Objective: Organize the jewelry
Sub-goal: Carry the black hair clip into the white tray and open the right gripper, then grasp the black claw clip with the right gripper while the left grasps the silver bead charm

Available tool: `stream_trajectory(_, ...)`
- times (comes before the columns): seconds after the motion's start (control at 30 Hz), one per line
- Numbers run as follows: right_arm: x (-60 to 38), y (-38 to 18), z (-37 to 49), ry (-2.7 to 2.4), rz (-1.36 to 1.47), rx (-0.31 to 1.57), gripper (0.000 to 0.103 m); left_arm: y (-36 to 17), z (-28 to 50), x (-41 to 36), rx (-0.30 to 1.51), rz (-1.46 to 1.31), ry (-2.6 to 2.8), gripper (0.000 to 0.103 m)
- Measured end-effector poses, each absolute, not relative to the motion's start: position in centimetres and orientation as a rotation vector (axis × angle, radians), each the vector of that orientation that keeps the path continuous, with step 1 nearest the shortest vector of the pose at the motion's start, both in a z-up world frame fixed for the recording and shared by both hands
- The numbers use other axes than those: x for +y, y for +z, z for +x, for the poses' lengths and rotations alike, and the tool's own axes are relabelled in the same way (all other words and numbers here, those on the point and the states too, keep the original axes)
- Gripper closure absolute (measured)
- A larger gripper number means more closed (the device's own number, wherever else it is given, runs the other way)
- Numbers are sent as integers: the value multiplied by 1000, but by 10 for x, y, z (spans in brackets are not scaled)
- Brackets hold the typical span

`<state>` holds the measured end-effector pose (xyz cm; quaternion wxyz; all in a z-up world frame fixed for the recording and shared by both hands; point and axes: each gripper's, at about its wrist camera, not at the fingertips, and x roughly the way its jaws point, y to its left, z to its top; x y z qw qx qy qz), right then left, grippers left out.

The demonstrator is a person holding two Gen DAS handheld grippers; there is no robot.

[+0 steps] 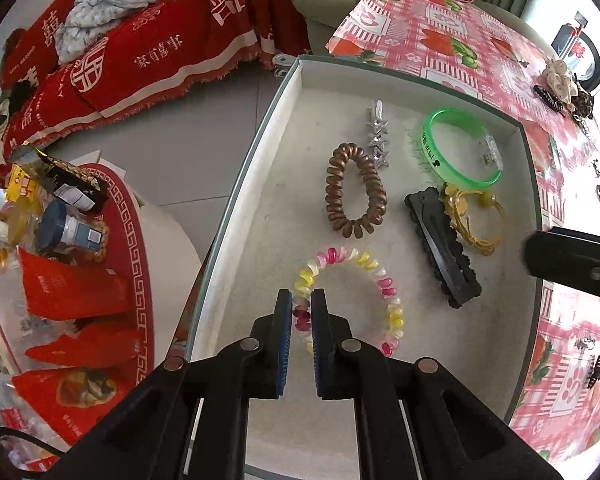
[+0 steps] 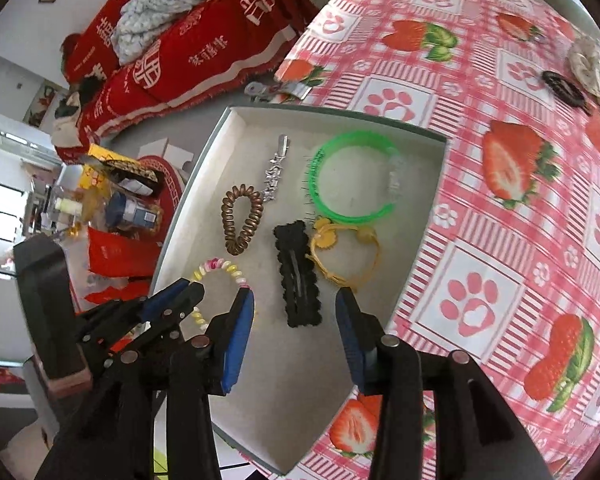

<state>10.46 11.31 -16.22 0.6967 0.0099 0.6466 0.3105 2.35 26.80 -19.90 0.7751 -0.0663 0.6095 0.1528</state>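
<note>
Tray (image 2: 236, 114) holds my pastel coil bracelet (image 1: 354, 292) at its near left — left gripper (image 1: 301, 300) pinches it. Right gripper (image 2: 296, 300) gapes empty over black clip (image 2: 298, 274), lengthwise near-to-far.

Each camera sits on its claw and looks steeply down along the fingers. The left view hangs close over the tray (image 1: 296, 80); the right view stands slightly higher. Both share the tray (image 2: 236, 116) interior.
</note>
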Motion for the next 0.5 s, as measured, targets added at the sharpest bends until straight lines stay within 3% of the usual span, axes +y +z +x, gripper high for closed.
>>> stream_trajectory(0.27,81,-154,100,648,73,1430,57,-197,28,263,1326,-133,314,87)
stream_trajectory(0.3,78,-153,99,644,77,1428,57,-196,29,261,1322,-127,312,79)
stream_trajectory(0.33,74,-152,98,639,81,1425,57,-195,30,260,1319,-120,313,62)
stream_trajectory(0.37,69,-151,98,634,84,1422,57,-193,29,259,1313,-118,321,4)
stream_trajectory(0.5,56,-148,96,613,106,1417,57,-184,28,253,1266,-80,344,0)
